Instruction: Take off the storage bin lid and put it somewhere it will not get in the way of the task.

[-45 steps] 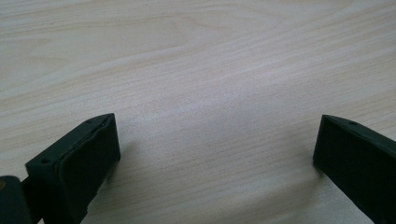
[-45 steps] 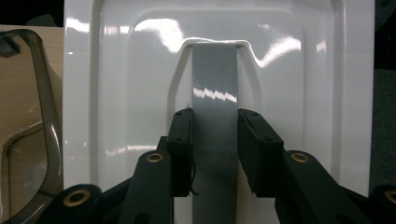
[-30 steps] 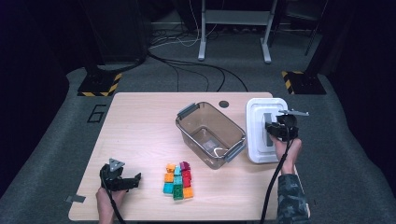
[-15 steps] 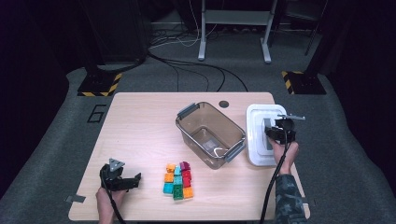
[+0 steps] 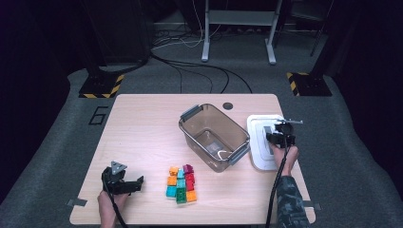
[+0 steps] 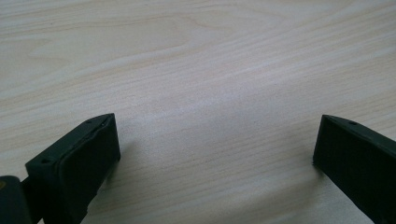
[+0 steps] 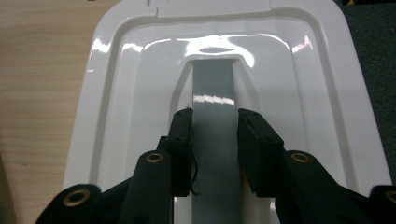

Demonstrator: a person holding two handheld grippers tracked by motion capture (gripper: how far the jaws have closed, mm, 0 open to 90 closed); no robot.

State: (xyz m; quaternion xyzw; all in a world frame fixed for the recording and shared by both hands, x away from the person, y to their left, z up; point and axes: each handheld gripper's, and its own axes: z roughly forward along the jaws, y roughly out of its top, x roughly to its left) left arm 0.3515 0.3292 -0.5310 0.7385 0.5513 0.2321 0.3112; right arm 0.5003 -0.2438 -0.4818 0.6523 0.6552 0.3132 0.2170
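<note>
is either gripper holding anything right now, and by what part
The right gripper is shut on the grey handle in the middle of the white lid. The left gripper is open over the bare table, holding nothing.

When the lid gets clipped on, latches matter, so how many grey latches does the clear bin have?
2. One latch at the clear bin's far-left end, the other latch at its near-right end; none looks hidden.

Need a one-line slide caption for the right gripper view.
Right gripper with its fingers shut on the grey handle of the white lid lying on the wooden table.
</note>
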